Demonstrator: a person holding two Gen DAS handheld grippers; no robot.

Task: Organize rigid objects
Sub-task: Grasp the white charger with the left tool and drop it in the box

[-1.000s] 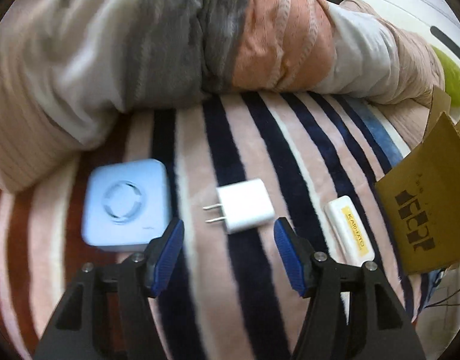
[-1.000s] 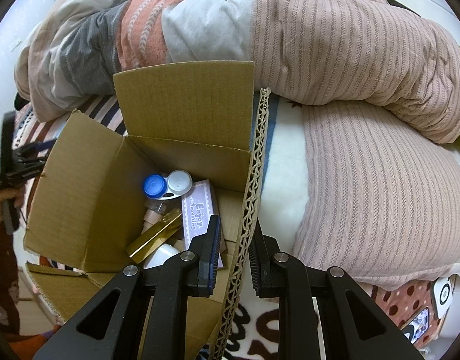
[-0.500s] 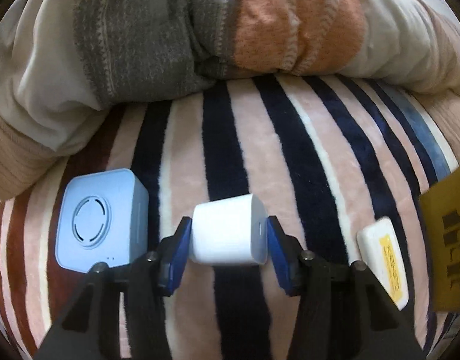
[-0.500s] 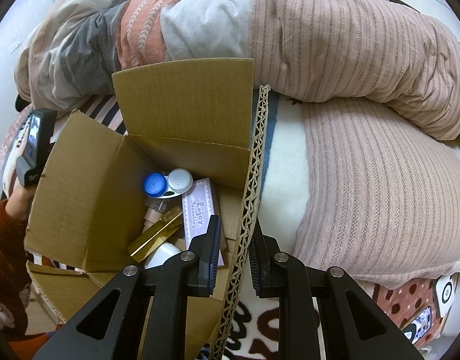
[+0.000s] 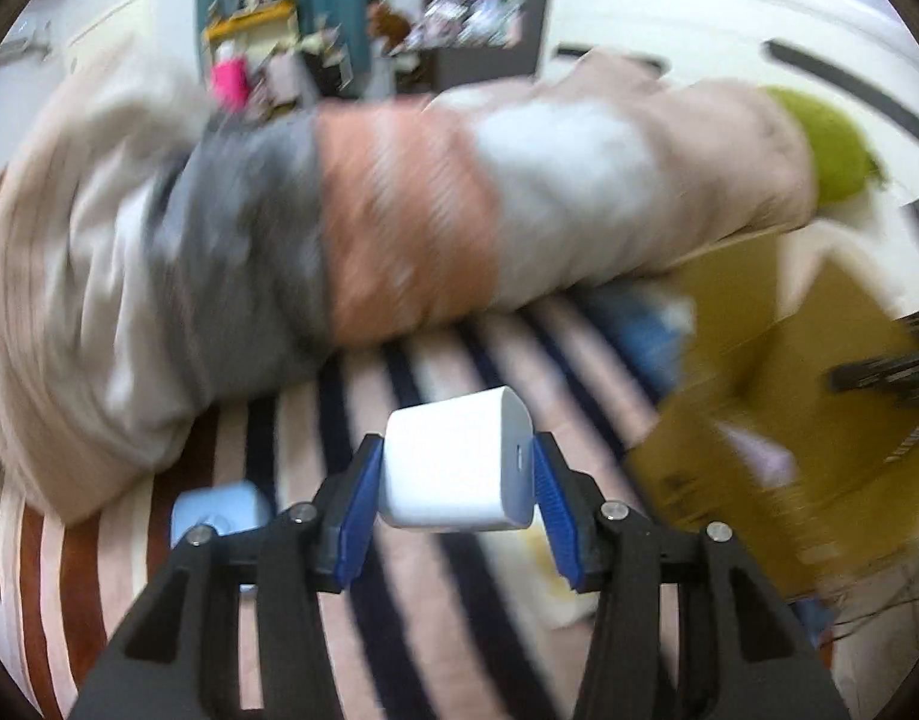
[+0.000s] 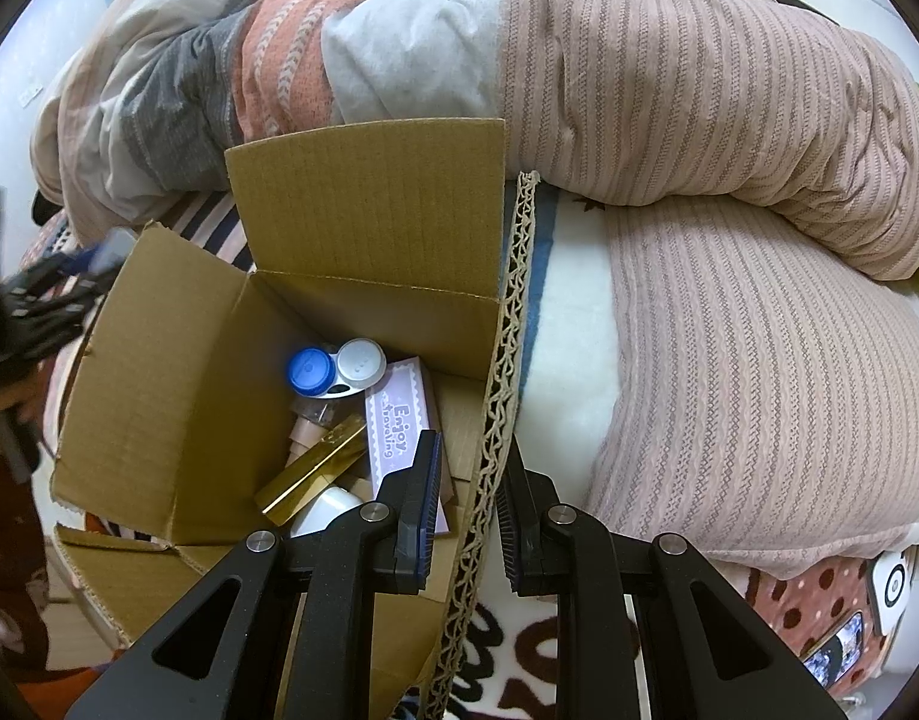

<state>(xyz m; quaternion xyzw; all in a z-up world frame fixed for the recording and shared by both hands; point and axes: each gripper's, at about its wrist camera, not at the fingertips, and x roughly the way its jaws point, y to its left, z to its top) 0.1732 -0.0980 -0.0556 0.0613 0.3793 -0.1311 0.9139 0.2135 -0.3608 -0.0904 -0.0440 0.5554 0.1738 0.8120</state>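
White charger block (image 5: 456, 459) is sitting clamped between my left gripper (image 5: 456, 480) pads, hanging above the striped blanket (image 5: 435, 612), with the cardboard box (image 5: 807, 396) off to its right. I'm pinching the box's corrugated flap (image 6: 489, 438) with my right gripper (image 6: 468, 501); inside are lying a lens case (image 6: 336, 367), a gold box (image 6: 315, 474) and a lilac carton (image 6: 399, 420).

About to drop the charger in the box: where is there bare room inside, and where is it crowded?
In the cardboard box, room looks free along the left wall, beside the lens case. It is crowded near the right gripper: purple packet, gold box, white bottle.
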